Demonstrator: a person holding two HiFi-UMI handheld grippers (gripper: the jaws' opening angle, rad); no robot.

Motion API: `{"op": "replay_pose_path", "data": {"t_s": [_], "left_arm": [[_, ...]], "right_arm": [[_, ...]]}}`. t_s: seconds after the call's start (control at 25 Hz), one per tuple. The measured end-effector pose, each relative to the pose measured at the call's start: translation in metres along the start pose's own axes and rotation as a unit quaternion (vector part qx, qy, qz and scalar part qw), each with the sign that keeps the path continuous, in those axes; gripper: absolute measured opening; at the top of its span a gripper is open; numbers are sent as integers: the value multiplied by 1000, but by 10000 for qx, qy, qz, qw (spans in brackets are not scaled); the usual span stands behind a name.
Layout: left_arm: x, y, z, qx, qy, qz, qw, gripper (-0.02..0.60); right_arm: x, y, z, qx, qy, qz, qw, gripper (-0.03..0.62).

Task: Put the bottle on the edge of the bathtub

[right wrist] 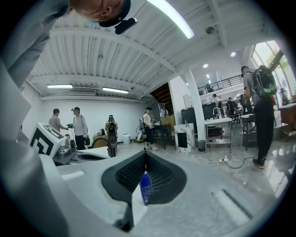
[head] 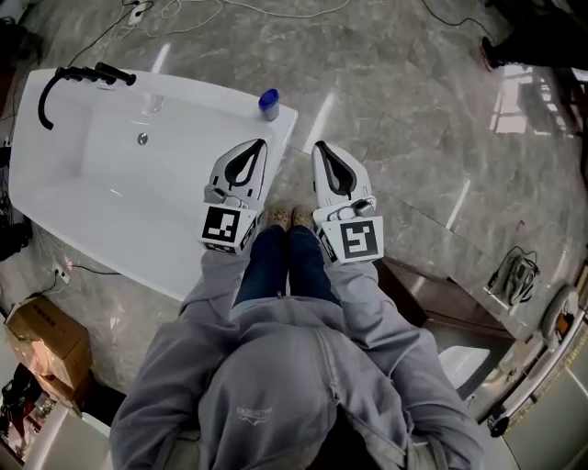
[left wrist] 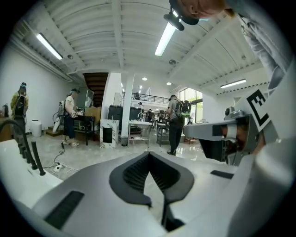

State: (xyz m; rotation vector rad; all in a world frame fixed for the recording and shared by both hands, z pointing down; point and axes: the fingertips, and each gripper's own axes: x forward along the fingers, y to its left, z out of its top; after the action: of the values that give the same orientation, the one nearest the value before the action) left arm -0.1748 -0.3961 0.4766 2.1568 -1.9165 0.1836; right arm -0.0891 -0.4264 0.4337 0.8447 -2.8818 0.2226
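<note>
A small bottle with a blue cap (head: 267, 103) stands upright on the corner rim of the white bathtub (head: 207, 103). My left gripper (head: 263, 145) hovers just this side of that rim, a little short of the bottle, with its jaws shut and nothing between them. In the left gripper view its tips (left wrist: 149, 153) meet. My right gripper (head: 320, 147) is held beside it over the floor, shut and empty. Through the hollow behind the right gripper's (right wrist: 145, 153) closed tips, the blue bottle (right wrist: 145, 187) shows some way off, untouched.
A black faucet (head: 83, 75) is mounted at the tub's far left end. Cables (head: 184, 11) trail over the marble floor beyond the tub. A cardboard box (head: 46, 335) lies at the lower left. The person's shoes (head: 289, 218) stand beside the tub. Several people stand in the room behind.
</note>
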Motion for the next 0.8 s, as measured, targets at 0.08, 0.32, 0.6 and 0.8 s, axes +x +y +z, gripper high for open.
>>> {"op": "replay_pose_path", "data": {"t_s": [0.08, 0.32, 0.6, 0.8], "left_arm": [[-8, -9, 21, 107, -73, -28, 9999, 6], [-34, -35, 85, 183, -127, 220, 9995, 6], [-59, -64, 163, 105, -670, 259, 9974, 6], [-76, -87, 200, 75, -916, 99, 9957, 6]], "right_arm": [[-7, -2, 13, 69, -74, -82, 9999, 2], [-39, -5, 60, -5, -22, -371, 9993, 2], [-71, 1, 128, -254, -411, -424, 9979, 2], [-100, 2, 164, -512, -561, -685, 9948, 3]]}}
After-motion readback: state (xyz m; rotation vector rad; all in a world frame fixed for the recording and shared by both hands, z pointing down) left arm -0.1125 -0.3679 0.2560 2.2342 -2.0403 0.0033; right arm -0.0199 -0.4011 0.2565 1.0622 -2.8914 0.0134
